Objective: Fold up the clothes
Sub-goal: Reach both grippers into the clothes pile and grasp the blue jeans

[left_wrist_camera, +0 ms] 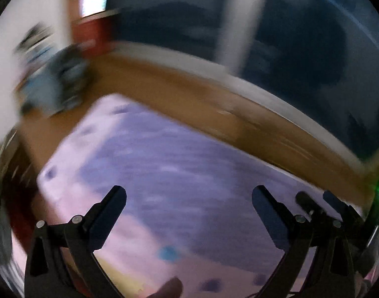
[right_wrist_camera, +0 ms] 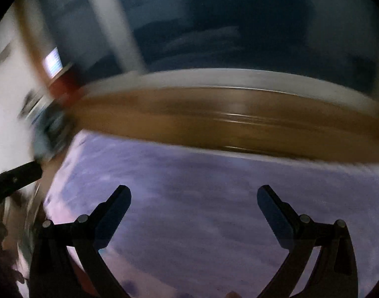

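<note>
Left gripper, bottom of its frame, w/ two black fingers spread wide apart, nothing between them; beyond it lies one pale lilac-pink garment w/ small dark dots and a single blue spot, spread flat across the centre and lower part of both views. Right gripper, bottom of its frame, likewise has two fingers well apart and empty, above the same cloth. The right gripper's fingers also show at lower right of the left view; one dark finger of the left gripper enters at mid left of the right view. The garment rests on a brown wooden table, seen as a band across the middle of each frame. One blurred blue-grey heap sits at upper left, on the table's far corner; what it is cannot be told. One red object stands behind it. Both pics heavily motion-blurred.
</note>
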Action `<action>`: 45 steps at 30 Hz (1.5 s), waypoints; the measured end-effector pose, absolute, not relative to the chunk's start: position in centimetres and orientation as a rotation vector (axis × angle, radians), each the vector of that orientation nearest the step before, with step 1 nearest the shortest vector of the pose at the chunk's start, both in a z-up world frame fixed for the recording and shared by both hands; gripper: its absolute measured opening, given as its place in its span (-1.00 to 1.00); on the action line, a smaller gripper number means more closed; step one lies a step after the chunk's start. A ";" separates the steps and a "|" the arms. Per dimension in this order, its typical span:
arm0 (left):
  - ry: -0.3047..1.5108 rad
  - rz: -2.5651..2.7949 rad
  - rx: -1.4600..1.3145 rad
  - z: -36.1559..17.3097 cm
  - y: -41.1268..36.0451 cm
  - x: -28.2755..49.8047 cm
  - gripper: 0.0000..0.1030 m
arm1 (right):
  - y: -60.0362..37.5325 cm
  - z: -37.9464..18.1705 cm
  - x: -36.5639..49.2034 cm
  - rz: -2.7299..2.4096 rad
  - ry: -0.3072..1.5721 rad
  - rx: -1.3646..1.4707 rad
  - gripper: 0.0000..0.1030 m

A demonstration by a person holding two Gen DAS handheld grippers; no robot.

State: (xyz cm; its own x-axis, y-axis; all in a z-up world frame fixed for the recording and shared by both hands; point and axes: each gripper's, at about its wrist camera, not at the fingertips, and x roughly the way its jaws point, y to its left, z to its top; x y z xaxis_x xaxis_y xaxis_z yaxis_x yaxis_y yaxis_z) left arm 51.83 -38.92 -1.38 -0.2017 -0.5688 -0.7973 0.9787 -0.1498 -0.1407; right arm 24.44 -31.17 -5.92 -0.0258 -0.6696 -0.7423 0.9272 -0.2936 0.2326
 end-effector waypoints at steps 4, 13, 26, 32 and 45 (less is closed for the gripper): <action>0.780 -1.491 0.667 -2.6 -42.1 64.2 1.00 | -40.1 -5.8 36.1 -1.401 0.428 0.863 1.00; 0.792 -1.363 0.614 -4.1 -50.4 86.1 1.00 | -55.7 -6.1 62.9 -1.195 0.538 0.818 1.00; 0.833 -1.390 0.628 -9.4 -73.1 105.2 1.00 | -78.1 -7.8 83.3 -1.178 0.591 0.641 1.00; 0.922 -1.405 0.709 -11.1 -85.0 113.0 1.00 | -88.2 -9.7 92.5 -1.194 0.643 0.549 1.00; 0.900 -1.915 0.966 -11.6 -99.8 108.6 1.00 | -92.8 -7.2 87.4 -1.843 0.599 0.714 0.99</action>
